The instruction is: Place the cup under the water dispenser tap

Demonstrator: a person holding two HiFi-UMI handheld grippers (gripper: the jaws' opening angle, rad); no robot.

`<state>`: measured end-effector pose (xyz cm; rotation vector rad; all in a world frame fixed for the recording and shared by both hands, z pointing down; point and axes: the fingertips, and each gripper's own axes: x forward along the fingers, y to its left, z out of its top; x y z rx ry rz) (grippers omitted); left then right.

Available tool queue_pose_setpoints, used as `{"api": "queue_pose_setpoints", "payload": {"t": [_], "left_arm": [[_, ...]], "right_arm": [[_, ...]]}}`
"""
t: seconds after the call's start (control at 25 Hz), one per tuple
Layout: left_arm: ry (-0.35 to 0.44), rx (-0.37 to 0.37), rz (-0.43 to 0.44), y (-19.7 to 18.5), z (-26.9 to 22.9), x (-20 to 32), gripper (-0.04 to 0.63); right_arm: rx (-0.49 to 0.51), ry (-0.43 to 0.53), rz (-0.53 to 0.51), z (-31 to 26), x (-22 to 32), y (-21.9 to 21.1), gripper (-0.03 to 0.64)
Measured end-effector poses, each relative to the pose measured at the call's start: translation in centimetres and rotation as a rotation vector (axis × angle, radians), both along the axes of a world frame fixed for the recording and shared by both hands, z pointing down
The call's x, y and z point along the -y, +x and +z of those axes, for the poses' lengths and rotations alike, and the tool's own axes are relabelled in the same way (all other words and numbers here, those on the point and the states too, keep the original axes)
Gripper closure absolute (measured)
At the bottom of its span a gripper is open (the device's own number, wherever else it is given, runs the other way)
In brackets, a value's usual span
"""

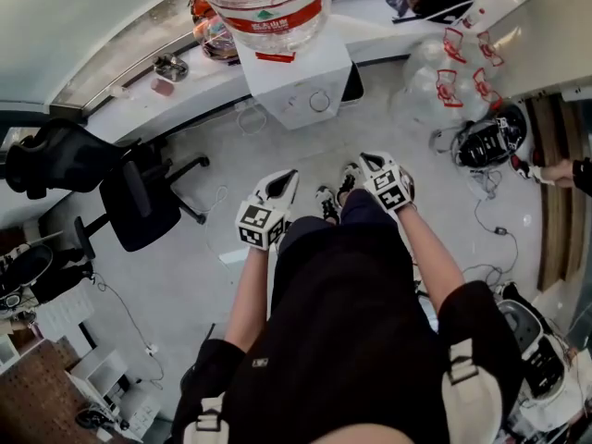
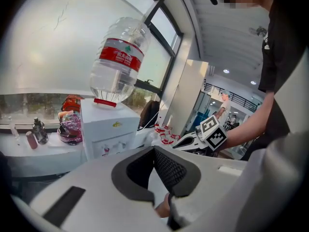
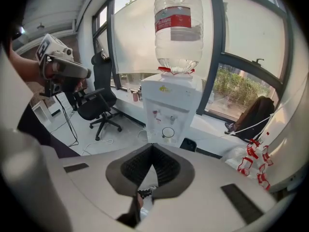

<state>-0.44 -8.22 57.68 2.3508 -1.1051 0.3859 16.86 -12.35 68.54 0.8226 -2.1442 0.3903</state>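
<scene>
You stand on the grey office floor facing the white water dispenser, a gripper in each hand held out ahead of your body at about the same height. The left gripper has its jaws brought together at the tips, the dark ribbed pads meeting with nothing between them. The right gripper is likewise closed and empty, pad against pad. The two grippers are near each other but apart, and both are well short of the dispenser.

The cup, pale with a round open rim, stands upright in the recess on the dispenser's front, just below the two small taps. Neither gripper touches it. An inverted clear bottle with a red label sits on top of the dispenser, a little water in its neck end.

The dispenser stands at the far side against a long white ledge under the windows. A black office chair is on the left, beside the ledge. On the right, clear plastic bags with red print lie heaped at the ledge's end, and a dark backpack rests on the ledge behind them.
</scene>
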Motion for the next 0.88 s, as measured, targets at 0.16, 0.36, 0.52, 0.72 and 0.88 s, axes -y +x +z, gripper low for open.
{"api": "queue_pose_setpoints", "payload": {"t": [0.16,0.36,0.52,0.72,0.88], "left_arm": [[0.006,-0.001,0.021,0.4,-0.4,-0.3,0.595],[-0.007,-0.012,0.018,0.5,-0.5,-0.5,0.595],[-0.013,-0.013,0.015,0.8,-0.3,-0.4,0.595],[-0.003,-0.015,0.02,1.4,-0.8,-0.5,0.595],[-0.005,-0.013,0.027,1.2,-0.9,-0.6,0.595]], "right_arm": [[0.033,0.009,-0.001,-1.4,-1.0,0.4,0.621],[0.064,0.027,-0.008,-2.8,-0.9,0.6,0.623],[0.084,0.035,0.004,-3.6,-0.8,1.2,0.623],[0.116,0.028,0.054,-4.4,-1.0,1.5,0.623],[0.122,0.031,0.056,-4.4,-1.3,0.9,0.623]]}}
